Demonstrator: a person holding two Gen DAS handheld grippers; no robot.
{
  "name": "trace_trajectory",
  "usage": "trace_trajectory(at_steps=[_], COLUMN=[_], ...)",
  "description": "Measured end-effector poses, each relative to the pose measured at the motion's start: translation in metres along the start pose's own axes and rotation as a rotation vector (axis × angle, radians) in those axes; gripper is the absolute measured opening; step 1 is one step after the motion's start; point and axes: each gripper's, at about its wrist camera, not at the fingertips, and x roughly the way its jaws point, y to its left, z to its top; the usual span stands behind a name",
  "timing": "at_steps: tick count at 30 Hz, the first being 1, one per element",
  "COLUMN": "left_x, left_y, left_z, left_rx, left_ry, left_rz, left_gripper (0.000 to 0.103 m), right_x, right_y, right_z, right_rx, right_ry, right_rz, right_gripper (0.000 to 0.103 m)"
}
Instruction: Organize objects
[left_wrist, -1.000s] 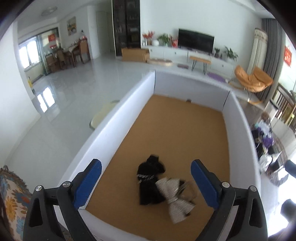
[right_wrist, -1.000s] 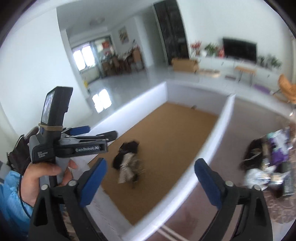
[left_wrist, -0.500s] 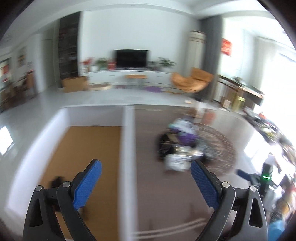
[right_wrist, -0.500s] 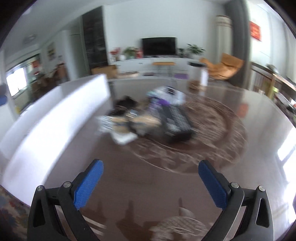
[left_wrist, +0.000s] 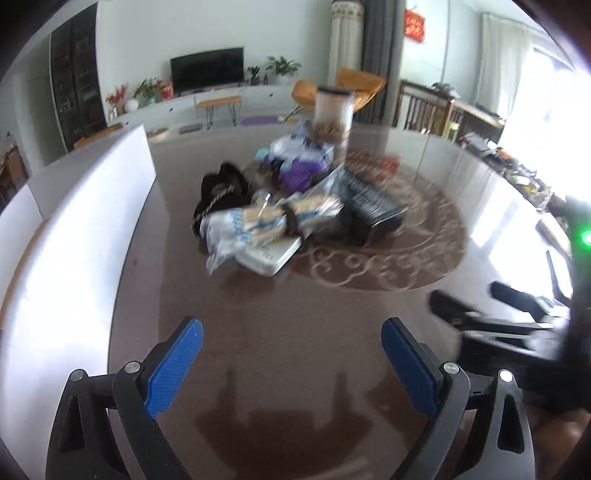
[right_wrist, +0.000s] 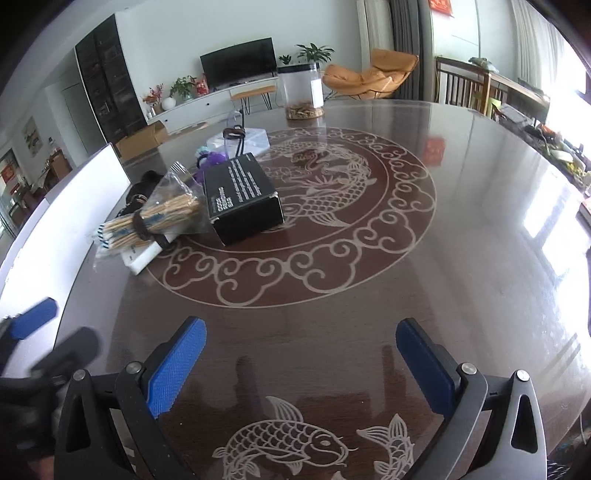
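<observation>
A pile of objects lies on the dark round table (right_wrist: 461, 229): a black box (right_wrist: 240, 192) (left_wrist: 369, 206), a bagged bundle of sticks (right_wrist: 155, 218) (left_wrist: 269, 221) on a white flat box (right_wrist: 142, 254) (left_wrist: 267, 254), a black cloth item (left_wrist: 221, 188) and purple things (left_wrist: 299, 171). My left gripper (left_wrist: 291, 354) is open and empty, well short of the pile. My right gripper (right_wrist: 301, 350) is open and empty above bare table, to the right of the left one.
A white-walled box (left_wrist: 85, 221) stands at the table's left edge. A clear jar with a black lid (right_wrist: 301, 90) stands at the far side. The right gripper's body shows at the right of the left wrist view (left_wrist: 517, 325).
Both grippers have swung right, away from the white-walled box with the black and striped cloths, and now face the pile on the table. Both stayed open.
</observation>
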Motion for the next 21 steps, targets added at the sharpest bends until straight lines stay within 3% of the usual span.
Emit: trace_trajectory(at_steps=[7, 13, 21], left_x=[0.029, 0.036, 0.038], left_y=[0.007, 0.012, 0.008], left_z=[-0.009, -0.010, -0.008], left_rx=[-0.008, -0.028, -0.014], left_ry=[0.046, 0.071, 0.074], left_rz=[0.011, -0.020, 0.007], left_gripper=[0.098, 0.098, 0.098], right_x=[0.007, 0.012, 0.014], right_y=[0.004, 0.007, 0.010], right_z=[0.000, -0.001, -0.003], right_rx=[-0.016, -0.025, -0.043], right_ry=[0.039, 0.050, 0.056], right_rz=[-0.016, -0.032, -0.060], right_gripper=[0.103, 0.103, 0.103])
